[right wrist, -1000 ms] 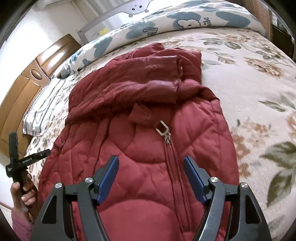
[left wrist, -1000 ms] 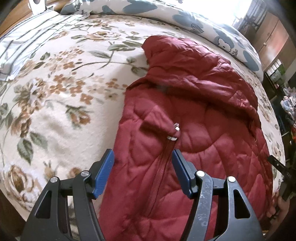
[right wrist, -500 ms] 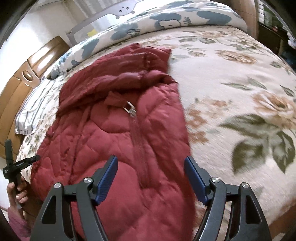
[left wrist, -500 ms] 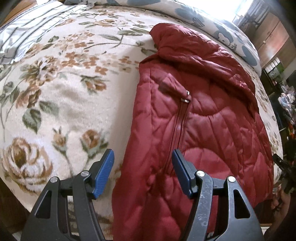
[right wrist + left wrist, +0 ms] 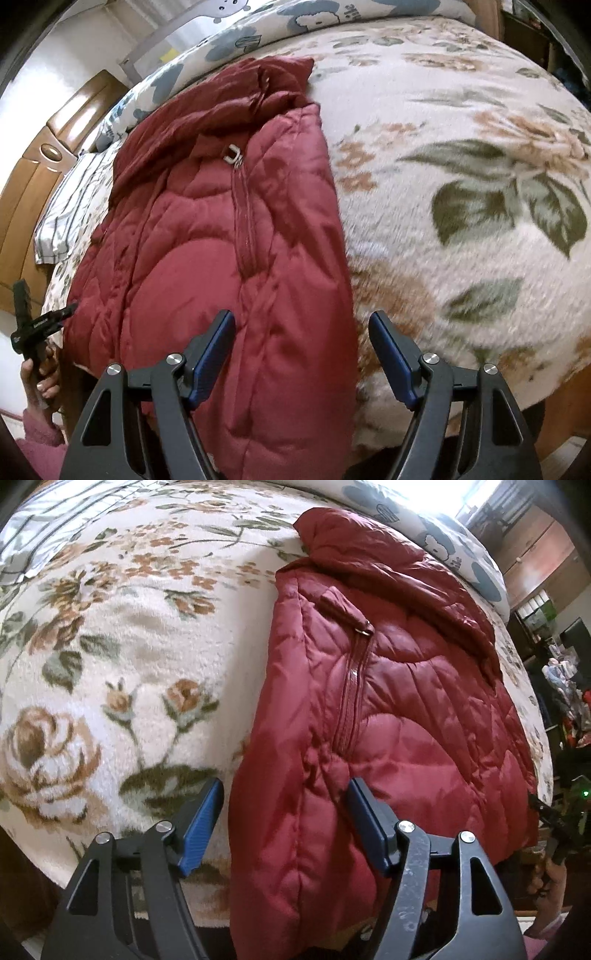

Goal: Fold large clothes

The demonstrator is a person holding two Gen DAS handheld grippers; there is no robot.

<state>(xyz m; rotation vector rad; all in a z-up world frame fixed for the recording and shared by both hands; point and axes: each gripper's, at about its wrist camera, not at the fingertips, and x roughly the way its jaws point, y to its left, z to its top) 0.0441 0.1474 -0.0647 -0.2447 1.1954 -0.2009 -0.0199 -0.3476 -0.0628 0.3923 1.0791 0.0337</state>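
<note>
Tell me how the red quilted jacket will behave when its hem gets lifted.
The red quilted jacket is likely floppy: its hem droops over the bed edge. Puffy quilting suggests it is light for its bulk. The shiny shell may slip between the pads.

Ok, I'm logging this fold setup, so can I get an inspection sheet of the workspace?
Surface: floral blanket covering the bed.
Job's things: red quilted jacket, zipped, lower end hanging over the bed edge.
Clutter: striped pillow, blue-patterned duvet.
Grippers: left gripper and right gripper both open, holding nothing.
Cables: nothing seen.
Surroundings: wooden headboard, wooden cabinets.
</note>
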